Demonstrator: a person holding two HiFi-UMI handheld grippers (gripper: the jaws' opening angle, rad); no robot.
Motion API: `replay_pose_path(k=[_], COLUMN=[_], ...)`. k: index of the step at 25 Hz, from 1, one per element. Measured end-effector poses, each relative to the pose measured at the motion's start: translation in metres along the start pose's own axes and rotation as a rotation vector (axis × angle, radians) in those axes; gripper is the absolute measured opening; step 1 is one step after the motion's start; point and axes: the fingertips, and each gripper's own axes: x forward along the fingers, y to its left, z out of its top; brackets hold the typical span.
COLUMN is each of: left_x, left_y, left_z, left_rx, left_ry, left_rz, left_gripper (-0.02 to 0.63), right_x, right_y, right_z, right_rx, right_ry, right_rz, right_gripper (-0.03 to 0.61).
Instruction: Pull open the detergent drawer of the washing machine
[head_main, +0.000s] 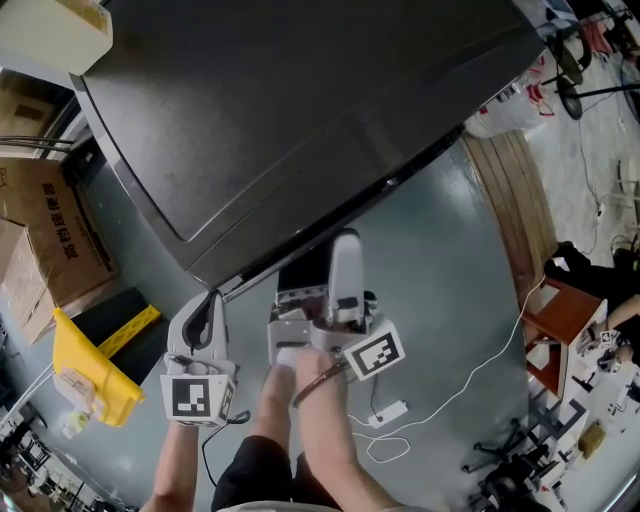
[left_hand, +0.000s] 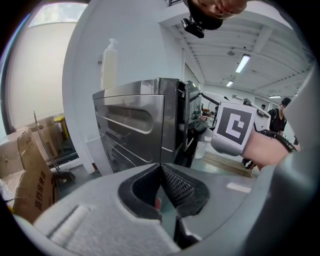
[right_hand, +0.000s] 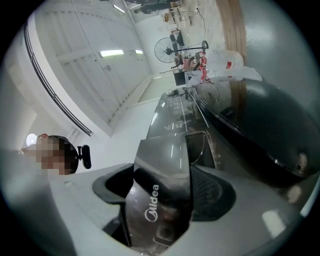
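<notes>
The dark grey washing machine (head_main: 300, 110) fills the upper head view. Its detergent drawer (head_main: 300, 295) sticks out from the front edge, with a pale inside showing. My right gripper (head_main: 345, 250) is shut on the drawer's dark front panel (right_hand: 160, 195), which carries a Midea logo and sits between the jaws of the right gripper (right_hand: 162, 192). My left gripper (head_main: 208, 312) hangs left of the drawer, apart from the machine. In the left gripper view, the left gripper (left_hand: 161, 182) is shut with nothing in it, facing the machine's side (left_hand: 135, 125).
Cardboard boxes (head_main: 50, 230) and a yellow dustpan-like piece (head_main: 90, 365) lie on the floor at the left. A white cable with a power strip (head_main: 390, 412) trails behind the right hand. A reddish stool (head_main: 560, 320) and wooden boards (head_main: 520, 195) stand at the right. A pale bottle (left_hand: 110, 62) tops the machine.
</notes>
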Motion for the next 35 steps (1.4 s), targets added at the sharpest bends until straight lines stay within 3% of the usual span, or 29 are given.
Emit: replay_pose_path(k=[19, 35], left_x=[-0.003, -0.015], left_y=[0.003, -0.027], left_z=[0.003, 0.008], left_rx=[0.024, 0.035], left_ry=[-0.012, -0.042], left_rz=[0.003, -0.006], left_gripper=[0.011, 0.011], right_x=[-0.015, -0.051], right_y=[0.004, 0.013], right_z=[0.009, 0.034], right_rx=[0.010, 0.017], right_ry=[0.015, 0.022], right_rz=[0.011, 0.009], right_gripper=[0.343, 0.344])
